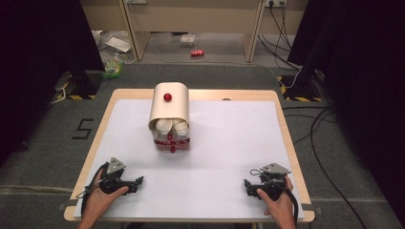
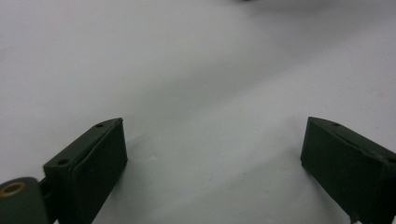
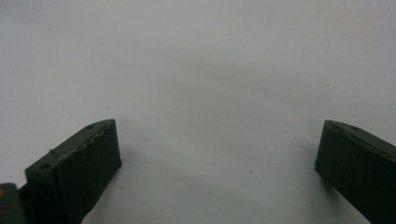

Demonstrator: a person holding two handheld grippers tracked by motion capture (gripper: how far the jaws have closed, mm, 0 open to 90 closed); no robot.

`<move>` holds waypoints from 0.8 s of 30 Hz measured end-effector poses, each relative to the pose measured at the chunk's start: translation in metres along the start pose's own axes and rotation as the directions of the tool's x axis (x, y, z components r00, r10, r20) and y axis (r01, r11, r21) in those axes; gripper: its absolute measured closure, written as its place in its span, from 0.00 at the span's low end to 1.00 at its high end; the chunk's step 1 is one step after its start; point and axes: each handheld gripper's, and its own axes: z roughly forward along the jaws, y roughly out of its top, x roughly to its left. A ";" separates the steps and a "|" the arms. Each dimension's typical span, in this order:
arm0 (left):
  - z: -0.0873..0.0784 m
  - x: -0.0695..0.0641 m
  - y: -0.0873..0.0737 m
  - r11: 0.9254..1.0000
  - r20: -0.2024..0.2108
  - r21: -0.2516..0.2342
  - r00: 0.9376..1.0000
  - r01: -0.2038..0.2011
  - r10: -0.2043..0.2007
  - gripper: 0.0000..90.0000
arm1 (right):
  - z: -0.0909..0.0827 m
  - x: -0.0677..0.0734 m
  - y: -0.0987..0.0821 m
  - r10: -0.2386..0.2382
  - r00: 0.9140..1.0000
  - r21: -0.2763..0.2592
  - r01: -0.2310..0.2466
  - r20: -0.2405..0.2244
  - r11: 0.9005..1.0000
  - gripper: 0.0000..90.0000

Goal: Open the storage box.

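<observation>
Start pose, nothing grabbed yet. L gripper [image 1: 138,181] & R gripper [image 1: 247,183] resting on white table cover [image 1: 229,143] near front edge, jaws wide apart, empty. Cup dispenser [image 1: 169,117] w/ paper cups [image 1: 167,126] at table center-back, well apart from both. Next prob: reach fwd to cups, align jaws 1st.

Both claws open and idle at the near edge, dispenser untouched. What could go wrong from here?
1. The cup dispenser stands tall on a small clear base with a red tap; a sideways push from either claw may tip it.
2. The paper cups sit bunched in its mouth; pulling one may drag out others.
3. The left claw and right claw point inward, toward each other; both moving to the dispenser at once might collide.
</observation>
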 end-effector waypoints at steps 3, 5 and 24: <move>0.000 0.000 0.000 1.000 0.000 0.000 1.000 0.000 0.000 0.07 | 0.000 0.000 0.000 0.000 1.000 0.000 0.000 0.000 1.000 0.00; 0.000 0.000 0.000 1.000 0.000 -0.001 1.000 0.001 -0.001 0.07 | 0.000 0.000 0.000 0.000 1.000 0.000 0.000 0.000 1.000 0.00; -0.005 -0.007 0.011 0.999 0.065 -0.039 0.998 -0.012 0.014 0.17 | 0.000 0.000 0.000 0.000 1.000 0.000 0.000 0.000 1.000 0.00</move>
